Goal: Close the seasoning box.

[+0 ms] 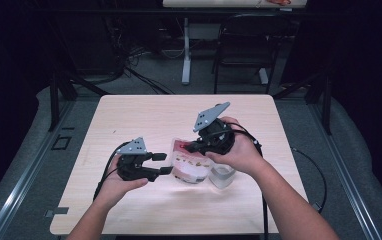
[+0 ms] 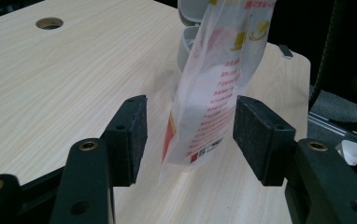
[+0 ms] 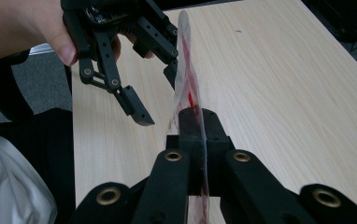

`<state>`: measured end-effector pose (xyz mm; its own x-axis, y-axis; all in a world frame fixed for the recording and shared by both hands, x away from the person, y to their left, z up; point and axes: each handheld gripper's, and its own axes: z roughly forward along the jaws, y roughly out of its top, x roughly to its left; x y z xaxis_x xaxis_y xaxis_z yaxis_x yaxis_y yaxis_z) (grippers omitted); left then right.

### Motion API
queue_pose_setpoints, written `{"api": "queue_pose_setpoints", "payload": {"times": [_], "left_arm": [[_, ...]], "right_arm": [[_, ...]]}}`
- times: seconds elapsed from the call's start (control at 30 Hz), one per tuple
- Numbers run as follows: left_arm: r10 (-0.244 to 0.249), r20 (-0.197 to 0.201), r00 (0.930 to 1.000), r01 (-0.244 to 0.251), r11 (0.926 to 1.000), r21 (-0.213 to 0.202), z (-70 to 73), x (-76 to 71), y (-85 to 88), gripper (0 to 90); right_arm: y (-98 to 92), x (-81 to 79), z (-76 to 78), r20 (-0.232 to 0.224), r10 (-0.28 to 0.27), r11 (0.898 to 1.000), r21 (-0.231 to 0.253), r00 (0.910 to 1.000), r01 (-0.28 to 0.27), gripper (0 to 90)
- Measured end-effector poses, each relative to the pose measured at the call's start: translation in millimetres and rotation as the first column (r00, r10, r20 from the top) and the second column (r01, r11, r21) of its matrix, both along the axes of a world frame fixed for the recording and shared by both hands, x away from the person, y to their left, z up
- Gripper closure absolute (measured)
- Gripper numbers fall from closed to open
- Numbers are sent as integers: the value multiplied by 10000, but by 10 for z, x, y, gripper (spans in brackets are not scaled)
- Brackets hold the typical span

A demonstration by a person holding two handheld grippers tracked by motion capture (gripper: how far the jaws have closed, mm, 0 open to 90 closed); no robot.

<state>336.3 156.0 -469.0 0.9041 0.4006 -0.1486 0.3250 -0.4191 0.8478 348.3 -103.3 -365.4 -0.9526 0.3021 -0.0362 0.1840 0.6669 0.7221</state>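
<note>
Above bare tabletop (image 1: 144, 115), right tool (image 3: 196, 122) pinching pouch (image 1: 191, 162) edge, left tool (image 2: 188, 135) open astride it

crowded middle, bare wood all round

the far half of the tabletop (image 1: 144, 112) and its near strip lay bare, so a hand could pass there. in the middle hung a thin plastic pouch (image 1: 191, 165), pinched at its top by the right tool (image 3: 193, 122); a clear container (image 1: 223, 175) stood just behind the pouch, blocking that side. the left tool (image 2: 190, 135) had its pads spread on either side of the pouch's lower part, a gap left on each side, not touching. a small hole (image 2: 49, 22) marked the far corner.
</note>
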Motion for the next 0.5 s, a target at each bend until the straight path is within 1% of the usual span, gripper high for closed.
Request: {"api": "queue_pose_setpoints", "payload": {"times": [0.1, 0.13, 0.23, 0.37, 0.43, 0.5], "left_arm": [[-98, -56, 9999, 98, 10000, -7, -39, 4, -44, 437], [-133, -97, 9999, 134, 9999, 46, -52, 11, -60, 432], [-192, -51, 9998, 192, 9997, 132, -84, 21, -105, 429], [-344, -70, 9994, 344, 9994, 32, -107, 27, -147, 428], [-417, -48, 9991, 417, 9991, 94, -114, 36, -157, 424], [-484, -99, 9988, 485, 9988, 64, -130, 39, -173, 422]], "right_arm": [[-3, -10, 5, -28, 5, 10000, -40, 10000, -5, 899], [-1, -13, 7, -51, -1, 10000, -29, 10000, 1, 899], [6, -26, 22, -14, 29, 10000, -18, 10000, -29, 899], [18, -44, 63, 50, 88, 10000, -15, 9999, -88, 899], [24, -51, 81, 91, 104, 9999, -22, 9999, -104, 899], [32, -58, 92, 116, 107, 9999, -2, 9999, -107, 899]]}}
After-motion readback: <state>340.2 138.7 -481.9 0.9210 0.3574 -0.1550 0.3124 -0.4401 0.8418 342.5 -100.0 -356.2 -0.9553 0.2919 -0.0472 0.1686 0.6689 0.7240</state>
